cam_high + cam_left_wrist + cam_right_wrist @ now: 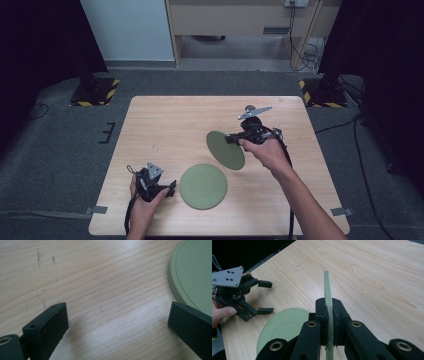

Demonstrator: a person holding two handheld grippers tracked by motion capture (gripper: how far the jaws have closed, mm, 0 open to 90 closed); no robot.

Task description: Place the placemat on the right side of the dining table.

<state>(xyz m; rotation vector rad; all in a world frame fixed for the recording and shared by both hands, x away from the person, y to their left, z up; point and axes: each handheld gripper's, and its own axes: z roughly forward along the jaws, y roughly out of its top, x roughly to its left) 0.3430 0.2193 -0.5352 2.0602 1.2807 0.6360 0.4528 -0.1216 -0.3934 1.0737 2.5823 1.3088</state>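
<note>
Counter [165,125] first: pale wood, wide and mostly bare, running from the near edge out to the far end. On it, near and a little left of centre, one green plate [203,186] lies flat. Up to its right and farther off, a second green plate [226,149] is in the air, tipped steeply on edge, its low rim hanging close above the wood. Right gripper [234,139] has that lifted plate clamped by the rim, and the right gripper view shows it plainly, the thin disc [327,300] standing edge-on with the pads squeezed on either side. Left gripper [171,188] sits near left, just beside the flat plate, jaws spread wide with nothing between them but bare wood.

Looks like a stacking job, lifted plate onto flat one. To do it well: carry it near and left until it hangs over the flat plate, roll the wrist to level it, and lower it before letting go, because a rim pinch on a thin disc can let it swing. Line the rims up. The left gripper could steady the flat plate's edge if it slides.
</note>
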